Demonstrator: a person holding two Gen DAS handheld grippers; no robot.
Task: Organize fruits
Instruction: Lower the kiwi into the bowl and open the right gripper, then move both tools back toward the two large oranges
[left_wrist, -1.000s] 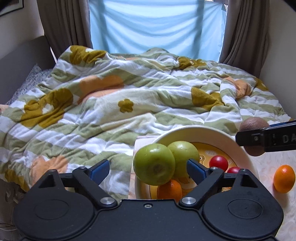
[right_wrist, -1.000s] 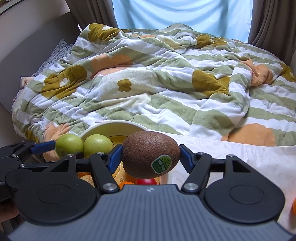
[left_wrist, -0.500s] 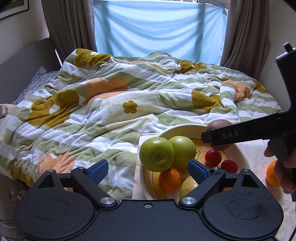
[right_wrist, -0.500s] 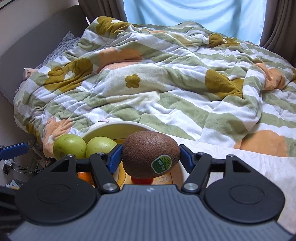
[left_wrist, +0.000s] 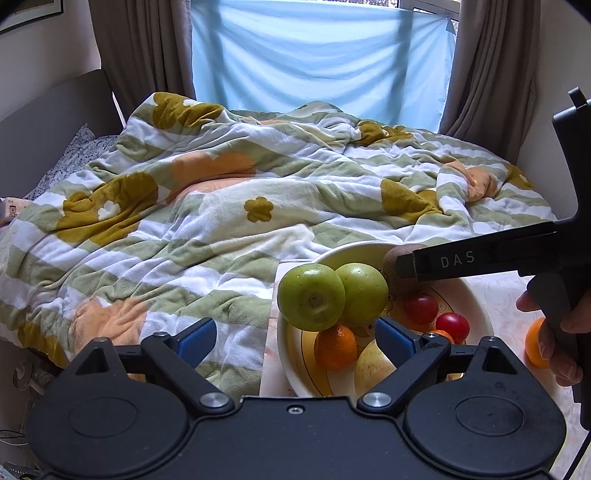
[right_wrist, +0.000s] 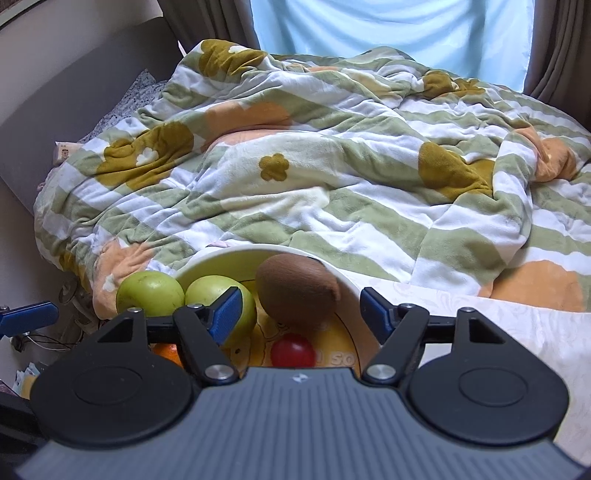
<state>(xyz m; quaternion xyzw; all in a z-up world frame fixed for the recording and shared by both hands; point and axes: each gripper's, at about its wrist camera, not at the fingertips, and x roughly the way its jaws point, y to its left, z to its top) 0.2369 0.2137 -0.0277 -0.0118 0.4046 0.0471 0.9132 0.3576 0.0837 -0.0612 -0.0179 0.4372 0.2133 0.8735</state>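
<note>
A cream bowl (left_wrist: 476, 310) (right_wrist: 221, 258) holds two green apples (left_wrist: 312, 297) (right_wrist: 149, 291), two red fruits (left_wrist: 421, 306) (right_wrist: 293, 350), an orange (left_wrist: 334, 347) and a pale fruit (left_wrist: 373, 369). A brown kiwi (right_wrist: 297, 295) (left_wrist: 393, 260) lies in the bowl by its far rim. My right gripper (right_wrist: 299, 306) is open just over the bowl, its jaws apart on either side of the kiwi and clear of it. My left gripper (left_wrist: 295, 341) is open and empty, held back from the bowl's left front.
A loose orange (left_wrist: 535, 343) lies on the white tablecloth (right_wrist: 498, 332) right of the bowl, partly behind the hand. A bed with a striped flowered blanket (left_wrist: 240, 199) lies beyond the bowl. A light blue curtain (left_wrist: 321, 59) hangs at the back.
My right gripper moved left over the bowl, opened and let go of the kiwi, which now lies in the bowl. My left gripper drew back a little, still open.
</note>
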